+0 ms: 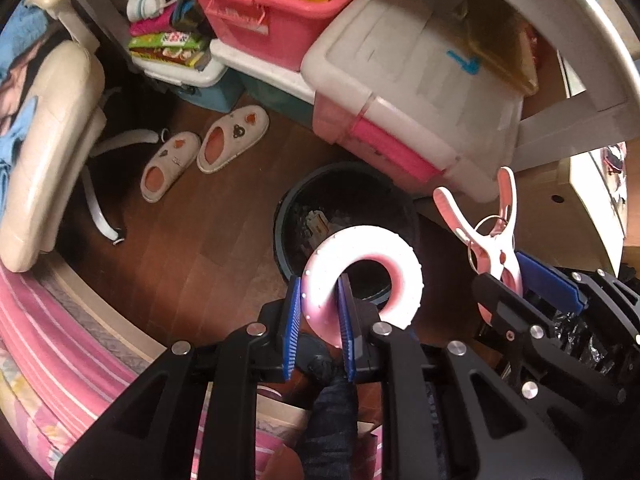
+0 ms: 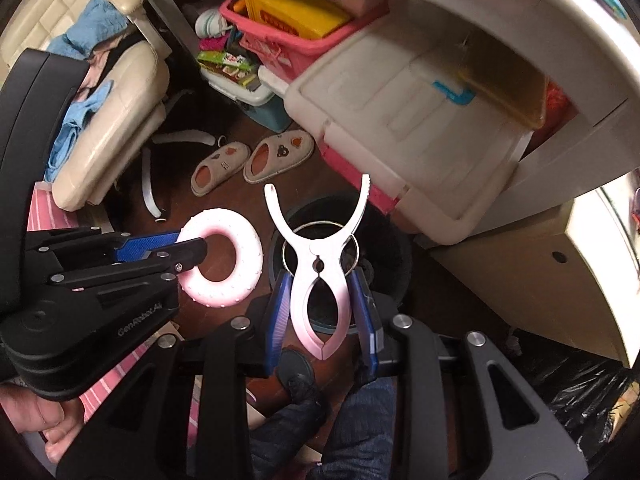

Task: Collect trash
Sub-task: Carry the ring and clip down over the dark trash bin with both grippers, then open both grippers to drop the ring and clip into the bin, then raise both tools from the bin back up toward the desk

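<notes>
Dark wood flooring [image 1: 192, 248] is running under a desk, with storage boxes [image 1: 400, 92] stacked beneath it and a pair of slippers [image 1: 208, 152] lying beside a cream chair [image 1: 44, 128].

Item one: the pink ring [image 1: 360, 264]. Your left gripper [image 1: 320, 316] is pinching its band between closed blue pads, and the ring is hanging right over the mouth of the black bin [image 1: 344, 216].

Item two: the pink clothes peg [image 2: 320, 280]. Your right gripper [image 2: 324, 316] is squeezing its handle end, jaws closed on it, prongs pointing away, also above the bin [image 2: 340, 248].

Bin contents: some scraps are already showing inside, too dim to name.

Status: both pieces are looking collected and carried to the bin, but neither is dropped yet. You are likely facing only the release, then any further trash, which these views are not showing.
</notes>
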Demonstrator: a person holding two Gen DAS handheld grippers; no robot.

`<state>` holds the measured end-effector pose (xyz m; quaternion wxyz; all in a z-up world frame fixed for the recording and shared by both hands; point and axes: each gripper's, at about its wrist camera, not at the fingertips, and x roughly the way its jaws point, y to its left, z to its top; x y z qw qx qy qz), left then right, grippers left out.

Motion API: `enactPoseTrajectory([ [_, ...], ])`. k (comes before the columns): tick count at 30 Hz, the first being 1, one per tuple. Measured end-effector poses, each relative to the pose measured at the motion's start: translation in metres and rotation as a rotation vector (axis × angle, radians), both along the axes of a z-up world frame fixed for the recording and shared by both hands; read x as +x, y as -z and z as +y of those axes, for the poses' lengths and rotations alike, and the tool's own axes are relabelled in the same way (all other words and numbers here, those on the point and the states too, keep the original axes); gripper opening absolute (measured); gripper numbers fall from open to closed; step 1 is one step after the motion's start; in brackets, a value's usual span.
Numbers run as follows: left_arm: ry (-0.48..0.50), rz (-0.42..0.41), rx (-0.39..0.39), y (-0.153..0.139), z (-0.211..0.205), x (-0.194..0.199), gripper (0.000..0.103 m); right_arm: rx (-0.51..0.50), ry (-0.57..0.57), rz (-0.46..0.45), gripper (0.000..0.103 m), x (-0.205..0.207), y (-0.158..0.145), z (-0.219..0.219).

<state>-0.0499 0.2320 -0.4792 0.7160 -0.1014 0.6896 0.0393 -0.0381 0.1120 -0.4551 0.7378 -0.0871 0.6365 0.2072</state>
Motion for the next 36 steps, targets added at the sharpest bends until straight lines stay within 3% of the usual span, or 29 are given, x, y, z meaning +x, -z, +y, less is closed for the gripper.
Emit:
enactPoseTrajectory([
  [16,0.037,0.034,-0.002,0.086,-0.01,0.003,0.016,-0.033,0.003,0.067,0.032,-0.003,0.096,0.002],
  [17,0.042,0.036,-0.003,0.093,-0.012,0.004,0.014,-0.036,0.002,0.072,0.032,-0.001,0.104,0.001],
  [18,0.045,0.038,-0.004,0.098,-0.013,0.004,0.003,-0.039,0.002,0.076,0.032,0.001,0.109,0.002],
  [27,0.049,0.057,0.011,0.135,-0.024,0.016,0.003,-0.056,-0.014,0.098,0.032,0.01,0.156,0.002],
  [29,0.048,0.057,0.014,0.14,-0.025,0.018,0.005,-0.056,-0.016,0.094,0.032,0.013,0.163,0.001],
  [33,0.038,0.052,0.029,0.145,-0.025,0.024,0.01,-0.056,-0.013,0.093,0.044,0.018,0.17,-0.002],
  [36,0.037,0.048,0.041,0.145,-0.025,0.025,0.027,-0.052,-0.008,0.097,0.05,0.021,0.171,-0.007],
])
